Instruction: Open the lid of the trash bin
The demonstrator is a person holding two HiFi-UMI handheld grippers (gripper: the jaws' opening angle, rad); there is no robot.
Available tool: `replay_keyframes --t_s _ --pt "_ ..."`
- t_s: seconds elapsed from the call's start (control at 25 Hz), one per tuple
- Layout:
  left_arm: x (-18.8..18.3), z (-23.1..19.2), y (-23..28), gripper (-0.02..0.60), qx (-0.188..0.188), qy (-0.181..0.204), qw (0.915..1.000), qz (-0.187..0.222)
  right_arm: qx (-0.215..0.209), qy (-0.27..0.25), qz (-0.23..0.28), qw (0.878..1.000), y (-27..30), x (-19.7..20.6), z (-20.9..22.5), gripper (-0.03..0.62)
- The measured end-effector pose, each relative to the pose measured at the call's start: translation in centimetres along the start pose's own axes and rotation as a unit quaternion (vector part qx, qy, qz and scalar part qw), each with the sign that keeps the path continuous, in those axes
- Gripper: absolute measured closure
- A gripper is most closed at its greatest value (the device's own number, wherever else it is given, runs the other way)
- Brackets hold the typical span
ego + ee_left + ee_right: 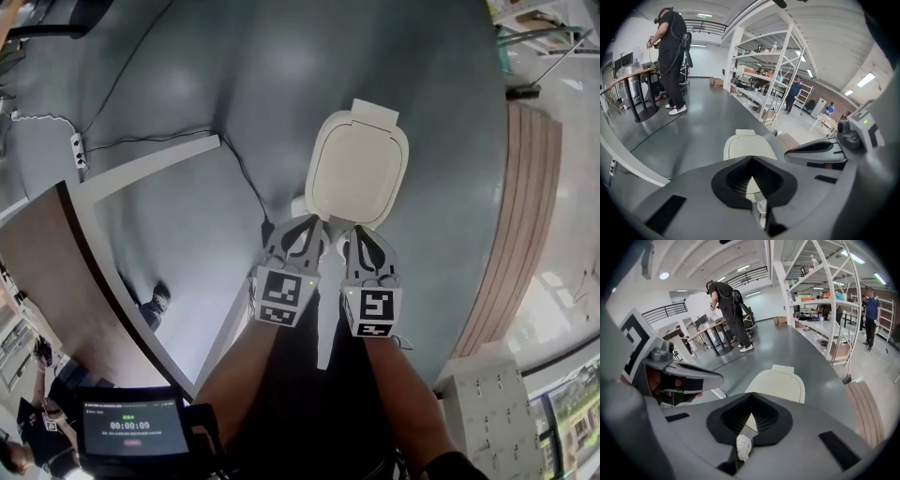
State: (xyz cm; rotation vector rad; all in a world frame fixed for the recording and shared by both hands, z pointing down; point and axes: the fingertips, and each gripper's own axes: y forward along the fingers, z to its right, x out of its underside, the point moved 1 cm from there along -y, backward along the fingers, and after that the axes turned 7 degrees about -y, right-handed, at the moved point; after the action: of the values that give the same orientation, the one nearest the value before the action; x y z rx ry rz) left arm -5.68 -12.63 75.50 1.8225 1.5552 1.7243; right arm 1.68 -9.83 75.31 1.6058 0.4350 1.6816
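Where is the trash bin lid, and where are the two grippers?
trash bin lid [358,173], head view, middle of its cream top.
left gripper [315,223], head view, at its fingertips.
right gripper [355,232], head view, at its fingertips.

1. The head view looks from high up, almost straight down. The left gripper [312,223] and the right gripper [357,234] are close below it. The trash bin lid [358,169] lies just past their tips.
2. The left gripper view rides low and looks forward over the floor [693,136]. The lid is near, in the middle. The right gripper shows at its right.
3. The right gripper view faces the same way, and the left gripper shows at its left.
4. All three views share the lid. Both gripper views also share the far shelves [764,70] and a standing person [670,61].
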Motion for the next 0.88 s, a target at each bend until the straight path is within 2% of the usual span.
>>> replay_keyframes --t_s 0.44,0.64,0.88 --pt "7.6 -0.4 3.1 0.581 -0.008 -0.014 0.9997 -0.016 -0.009 0.022 -0.033 0.999 2.6 9.1 -0.8 0.595" --pt "12.5 -1.3 5.0 0.581 -0.002 -0.019 0.9992 -0.036 -0.016 0.034 -0.051 0.998 4.7 13.5 -1.8 0.595" --pt "15.3 -1.8 6.3 0.581 -0.005 -0.027 0.9984 -0.049 -0.017 0.031 -0.069 0.997 5.8 16.0 -1.9 0.595"
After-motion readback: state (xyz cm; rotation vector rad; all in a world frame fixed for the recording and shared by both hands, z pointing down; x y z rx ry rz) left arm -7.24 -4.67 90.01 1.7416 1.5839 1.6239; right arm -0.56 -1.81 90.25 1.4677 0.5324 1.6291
